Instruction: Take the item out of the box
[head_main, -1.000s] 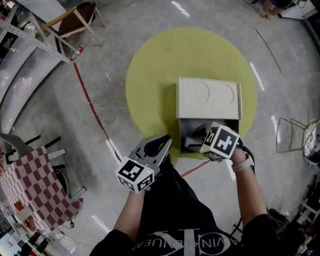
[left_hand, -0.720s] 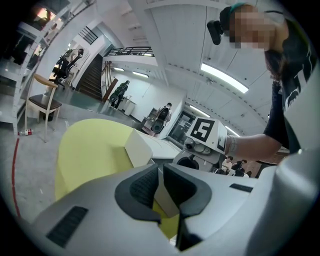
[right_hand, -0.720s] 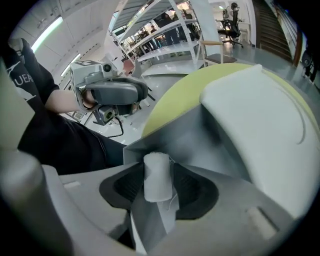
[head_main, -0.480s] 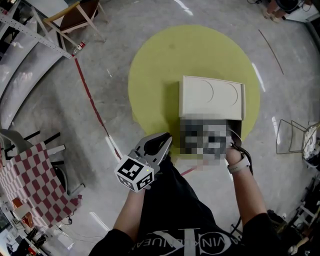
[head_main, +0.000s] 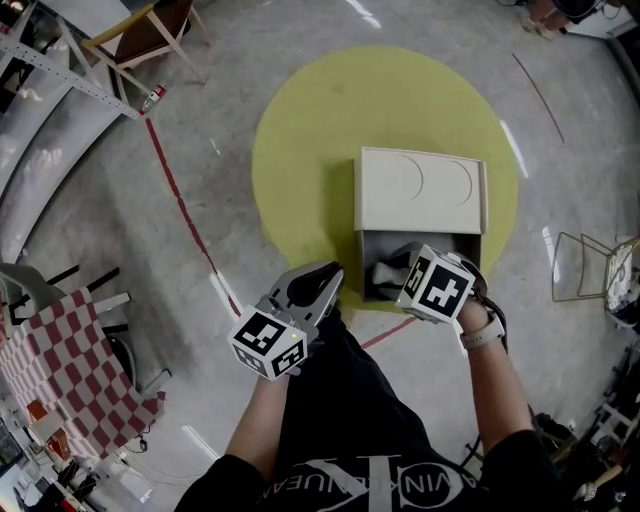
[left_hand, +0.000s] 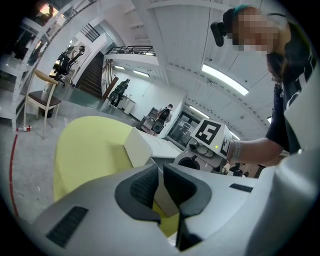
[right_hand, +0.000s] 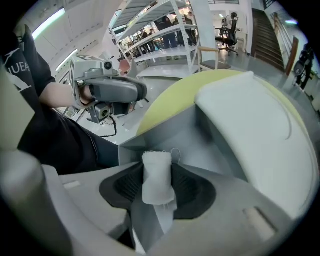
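Note:
A cream box (head_main: 420, 190) stands on the round yellow mat (head_main: 300, 150), its lid tipped back and its grey inside (head_main: 430, 247) showing. My right gripper (head_main: 392, 276) hangs over the box's near left part, shut on a white cloth item (right_hand: 157, 177) that stands up between the dark pads (right_hand: 190, 192). The same white cloth (head_main: 384, 272) shows at the gripper's tips in the head view. My left gripper (head_main: 325, 277) hovers left of the box at the mat's near edge, jaws shut with nothing between them (left_hand: 161, 186).
A red tape line (head_main: 180, 195) crosses the concrete floor left of the mat. A wooden chair (head_main: 150, 35) and a metal rack (head_main: 60, 60) stand at the far left, a checkered red cloth (head_main: 60, 370) at the near left, a wire frame (head_main: 585, 270) at the right.
My right gripper has come up a little from inside the box with the white cloth in it. The left gripper has stayed in place.

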